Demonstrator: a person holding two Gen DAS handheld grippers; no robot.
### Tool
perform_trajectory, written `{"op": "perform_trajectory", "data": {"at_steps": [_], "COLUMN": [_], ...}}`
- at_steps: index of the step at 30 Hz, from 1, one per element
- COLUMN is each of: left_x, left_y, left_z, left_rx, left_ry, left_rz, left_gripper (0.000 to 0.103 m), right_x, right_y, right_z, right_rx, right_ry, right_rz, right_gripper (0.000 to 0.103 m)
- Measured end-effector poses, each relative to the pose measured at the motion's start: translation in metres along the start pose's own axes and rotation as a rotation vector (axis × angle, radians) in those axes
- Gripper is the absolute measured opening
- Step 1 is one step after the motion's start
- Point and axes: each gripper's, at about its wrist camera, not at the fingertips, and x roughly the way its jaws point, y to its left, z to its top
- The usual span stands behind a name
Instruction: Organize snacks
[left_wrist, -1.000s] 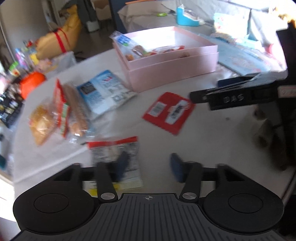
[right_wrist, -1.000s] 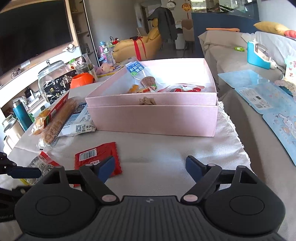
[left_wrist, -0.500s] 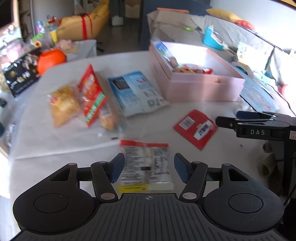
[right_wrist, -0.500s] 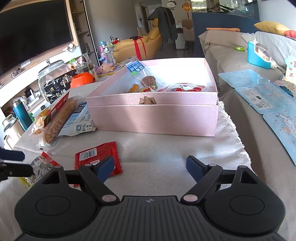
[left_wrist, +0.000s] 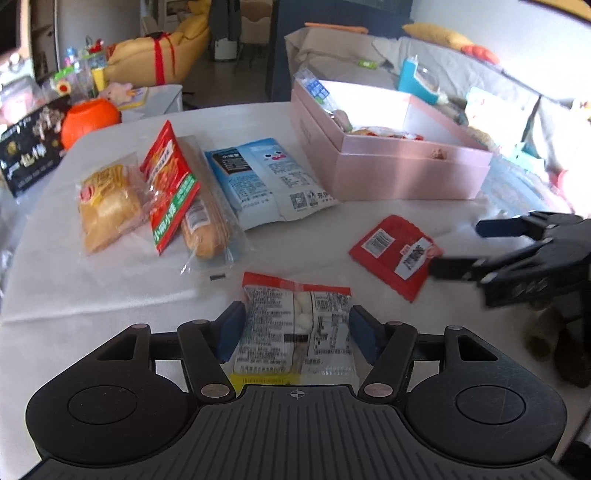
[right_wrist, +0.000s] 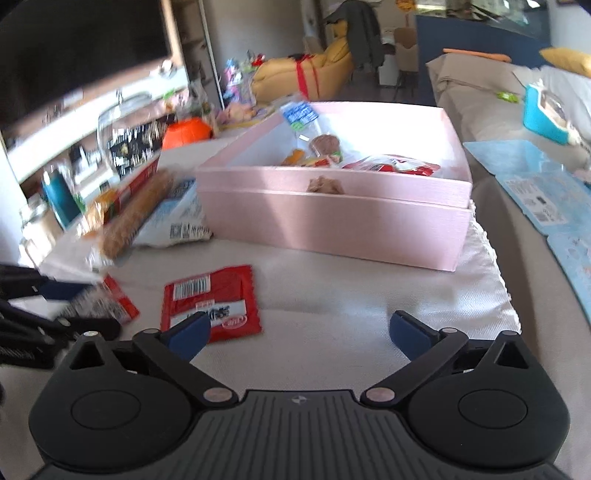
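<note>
A clear snack packet with a red top strip (left_wrist: 297, 325) lies on the white table between the open fingers of my left gripper (left_wrist: 297, 334); the pads stand just beside its edges. A flat red packet (left_wrist: 397, 253) lies to its right, also in the right wrist view (right_wrist: 210, 299). My right gripper (right_wrist: 301, 332) is open and empty, its left finger over that red packet's corner; it shows in the left wrist view (left_wrist: 458, 247). The open pink box (left_wrist: 410, 170) holds several snacks.
A blue-white packet (left_wrist: 266, 181), a long bread stick packet (left_wrist: 205, 218), a red-green packet (left_wrist: 168, 184) and a yellow bun packet (left_wrist: 105, 206) lie left of the box. An orange pumpkin pot (left_wrist: 88, 120) stands at the far left. A sofa with blue packets (right_wrist: 535, 184) is on the right.
My left gripper has swung right and moved forward until its fingers straddle the clear packet. My right gripper has moved left and forward toward the flat red packet.
</note>
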Motion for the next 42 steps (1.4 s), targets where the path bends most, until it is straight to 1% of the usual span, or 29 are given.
{"op": "perform_trajectory", "data": {"at_steps": [2, 4, 6, 9, 10, 12, 14, 16, 17, 18, 20, 21, 22, 23, 24, 26, 27, 29, 33, 35, 36, 37, 39, 42], "left_x": [-0.004, -0.007, -0.009, -0.012, -0.013, -0.016, -0.018, -0.02, -0.02, -0.02, -0.02, -0.02, -0.019, -0.019, -0.019, -0.019, -0.019, -0.019, -0.02, -0.02, -0.021, -0.021, -0.021, -0.021], "left_y": [0.005, 0.01, 0.015, 0.016, 0.014, 0.011, 0.011, 0.013, 0.014, 0.015, 0.014, 0.013, 0.013, 0.012, 0.011, 0.01, 0.009, 0.009, 0.007, 0.007, 0.007, 0.007, 0.008, 0.006], "left_z": [-0.004, -0.008, -0.012, -0.015, -0.016, -0.017, -0.019, -0.021, -0.022, -0.023, -0.023, -0.023, -0.023, -0.023, -0.024, -0.024, -0.025, -0.026, -0.028, -0.029, -0.03, -0.03, -0.03, -0.029], "left_rx": [-0.034, -0.073, -0.09, -0.108, -0.102, -0.082, -0.071, -0.075, -0.079, -0.084, -0.088, -0.088, -0.088, -0.087, -0.085, -0.079, -0.075, -0.072, -0.063, -0.058, -0.058, -0.059, -0.065, -0.065], "left_ry": [-0.004, -0.016, -0.039, -0.05, -0.05, -0.048, -0.043, -0.044, -0.047, -0.05, -0.054, -0.057, -0.059, -0.061, -0.064, -0.067, -0.069, -0.074, -0.081, -0.082, -0.082, -0.083, -0.087, -0.084], "left_rz": [-0.04, -0.085, -0.11, -0.109, -0.102, -0.081, -0.072, -0.07, -0.071, -0.072, -0.066, -0.062, -0.059, -0.055, -0.051, -0.046, -0.044, -0.041, -0.033, -0.033, -0.035, -0.036, -0.037, -0.027], "left_gripper": [0.068, 0.068, 0.066, 0.065, 0.064, 0.062, 0.062, 0.062, 0.062, 0.062, 0.062, 0.062, 0.062, 0.062, 0.062, 0.062, 0.062, 0.062, 0.063, 0.062, 0.062, 0.062, 0.063, 0.063], "right_x": [0.002, 0.001, 0.0, -0.001, 0.001, 0.008, 0.012, 0.008, 0.005, 0.001, -0.001, -0.003, -0.007, -0.01, -0.013, -0.016, -0.016, -0.01, 0.024, 0.033, 0.033, 0.032, 0.022, -0.002], "right_y": [0.012, 0.013, 0.015, 0.022, 0.027, 0.042, 0.054, 0.056, 0.054, 0.052, 0.045, 0.039, 0.032, 0.025, 0.018, 0.012, 0.013, 0.023, 0.05, 0.065, 0.068, 0.069, 0.07, 0.065], "right_z": [-0.001, 0.001, 0.003, 0.005, 0.007, 0.009, 0.009, 0.008, 0.008, 0.007, 0.002, 0.0, 0.001, 0.002, 0.004, 0.009, 0.011, 0.016, 0.029, 0.032, 0.033, 0.035, 0.036, 0.03], "right_rx": [-0.067, -0.048, -0.035, 0.009, 0.002, -0.062, -0.148, -0.204, -0.227, -0.25, -0.282, -0.27, -0.233, -0.179, -0.12, -0.021, 0.006, 0.021, 0.004, -0.023, -0.03, -0.027, -0.023, -0.039], "right_ry": [0.024, 0.038, 0.045, 0.027, 0.028, 0.034, 0.03, 0.022, 0.015, -0.001, -0.028, -0.032, -0.023, -0.005, 0.012, 0.018, 0.008, -0.007, 0.025, -0.003, -0.006, 0.001, 0.002, -0.035], "right_rz": [-0.047, -0.043, -0.025, 0.035, 0.041, 0.026, -0.025, -0.053, -0.088, -0.141, -0.287, -0.327, -0.326, -0.287, -0.236, -0.131, -0.102, -0.072, -0.058, -0.102, -0.1, -0.073, -0.049, -0.07], "right_gripper": [0.103, 0.103, 0.103, 0.103, 0.103, 0.102, 0.102, 0.101, 0.101, 0.101, 0.101, 0.097, 0.093, 0.086, 0.081, 0.079, 0.078, 0.078, 0.078, 0.076, 0.062, 0.057, 0.055, 0.054]}}
